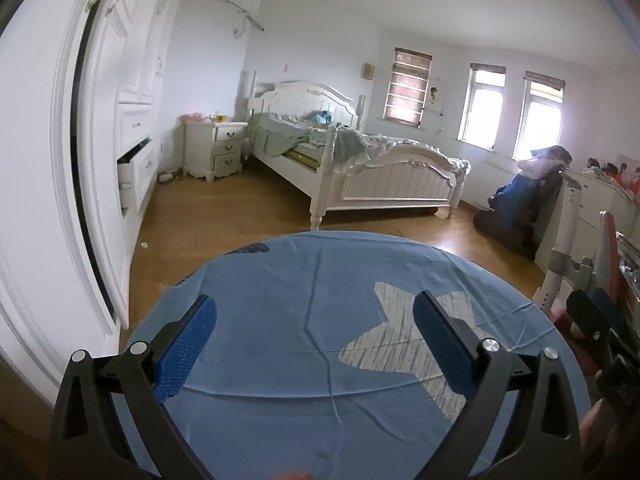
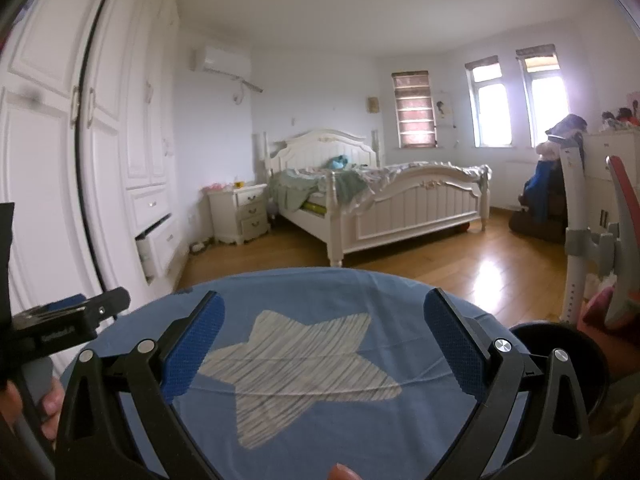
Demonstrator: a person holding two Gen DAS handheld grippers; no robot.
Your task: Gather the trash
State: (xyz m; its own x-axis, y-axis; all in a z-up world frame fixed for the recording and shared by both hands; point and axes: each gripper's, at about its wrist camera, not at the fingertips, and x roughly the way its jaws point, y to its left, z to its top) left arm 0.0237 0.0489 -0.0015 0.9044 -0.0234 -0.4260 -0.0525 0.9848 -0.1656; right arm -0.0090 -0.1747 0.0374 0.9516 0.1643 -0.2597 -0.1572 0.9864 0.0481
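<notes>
Both grippers hang over a round table draped in a smooth blue cloth, creased, with a pale, scribble-textured star printed on it. The left gripper has its jaws spread wide, holding nothing; the right gripper likewise, with the star between its blue dimpled pads. A small white scrap lies on the wooden floor by the white wardrobe, well beyond the left jaws.
</notes>
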